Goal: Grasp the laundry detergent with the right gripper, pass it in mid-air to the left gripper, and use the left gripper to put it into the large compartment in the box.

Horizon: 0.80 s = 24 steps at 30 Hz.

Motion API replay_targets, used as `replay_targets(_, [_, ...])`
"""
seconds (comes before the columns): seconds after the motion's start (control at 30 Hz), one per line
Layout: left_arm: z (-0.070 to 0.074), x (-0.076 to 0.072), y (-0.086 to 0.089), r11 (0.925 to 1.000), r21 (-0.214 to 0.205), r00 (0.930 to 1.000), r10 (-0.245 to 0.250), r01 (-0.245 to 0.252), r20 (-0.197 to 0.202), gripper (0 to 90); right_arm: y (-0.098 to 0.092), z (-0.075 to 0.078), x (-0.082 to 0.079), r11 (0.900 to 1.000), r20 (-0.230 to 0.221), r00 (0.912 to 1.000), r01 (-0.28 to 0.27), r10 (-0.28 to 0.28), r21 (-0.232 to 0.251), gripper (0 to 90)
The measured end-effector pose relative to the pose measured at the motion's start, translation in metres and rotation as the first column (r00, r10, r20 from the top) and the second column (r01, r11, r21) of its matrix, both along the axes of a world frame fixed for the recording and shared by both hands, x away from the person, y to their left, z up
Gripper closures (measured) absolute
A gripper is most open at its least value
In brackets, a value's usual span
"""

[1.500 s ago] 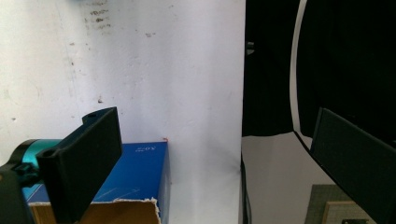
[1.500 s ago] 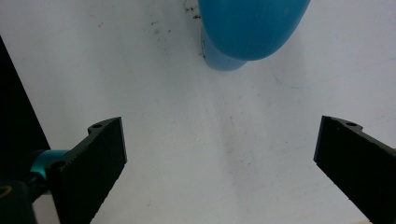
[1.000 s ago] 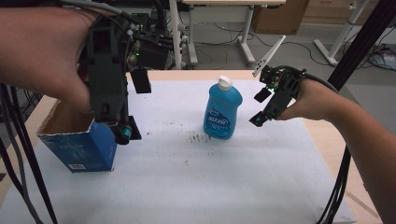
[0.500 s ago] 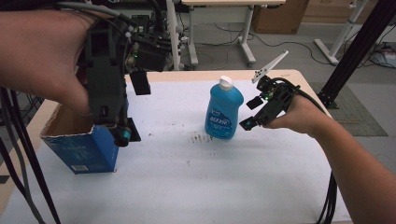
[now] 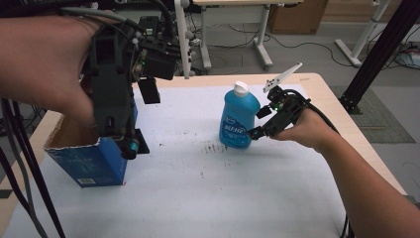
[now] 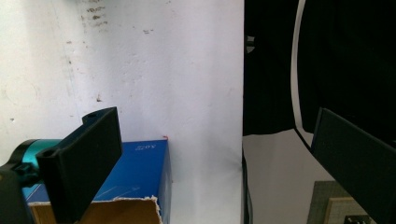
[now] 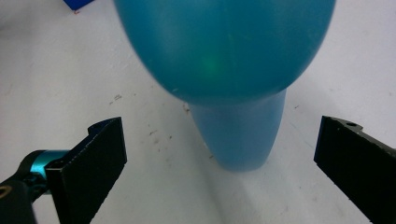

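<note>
A: Where's the bottle rn?

B: Blue bottle [image 5: 239, 119] stands upright on the white table [image 5: 247, 198], mid-table, a bit toward my right. White cap on top, blue liquid fills most of it as far as I can see thru the plastic. My right claw [image 5: 258, 123] is just beside it, on its right flank, jaws spread wide w/ nothing between them yet. From the right gripper view the bottle [image 7: 224, 60] sits close up between and ahead of the two black jaws, not touched by either.

A: Label?

B: White-and-blue label on the front w/ big white letters, too blurry to read for sure.

A: And the box?

B: Blue cardboard box [image 5: 94, 158] at the table's left edge, top torn open, brown inside. Can't see anything in it; my left hand [image 5: 44, 64] covers part of the opening. Left claw [image 5: 132, 119] hangs right over the box's near corner, jaws wide apart, holding nothing. In the left gripper view the box [image 6: 135, 172] has small print on its side, maybe "30-something", can't make it out.
</note>
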<state>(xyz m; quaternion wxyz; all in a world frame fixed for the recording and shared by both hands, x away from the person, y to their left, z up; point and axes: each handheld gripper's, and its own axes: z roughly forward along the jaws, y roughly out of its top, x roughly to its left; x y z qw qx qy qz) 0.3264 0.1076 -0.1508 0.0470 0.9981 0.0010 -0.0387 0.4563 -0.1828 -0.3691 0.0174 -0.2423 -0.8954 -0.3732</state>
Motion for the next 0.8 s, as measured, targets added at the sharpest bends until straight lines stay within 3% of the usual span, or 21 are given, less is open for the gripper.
replay_targets(0.57, [-0.003,0.003,0.0,1.0,0.005,1.0,0.005,-0.005,-0.008,2.2,0.011,-0.016,0.008,0.995,0.018,0.9995,0.022,-0.024,0.098,1.3])
replay_targets(0.8, [-0.004,0.004,0.003,0.9999,0.007,0.9999,0.008,-0.008,-0.01,2.1,0.017,-0.021,0.009,0.9905,0.053,0.9977,0.035,-0.042,0.133,1.6])
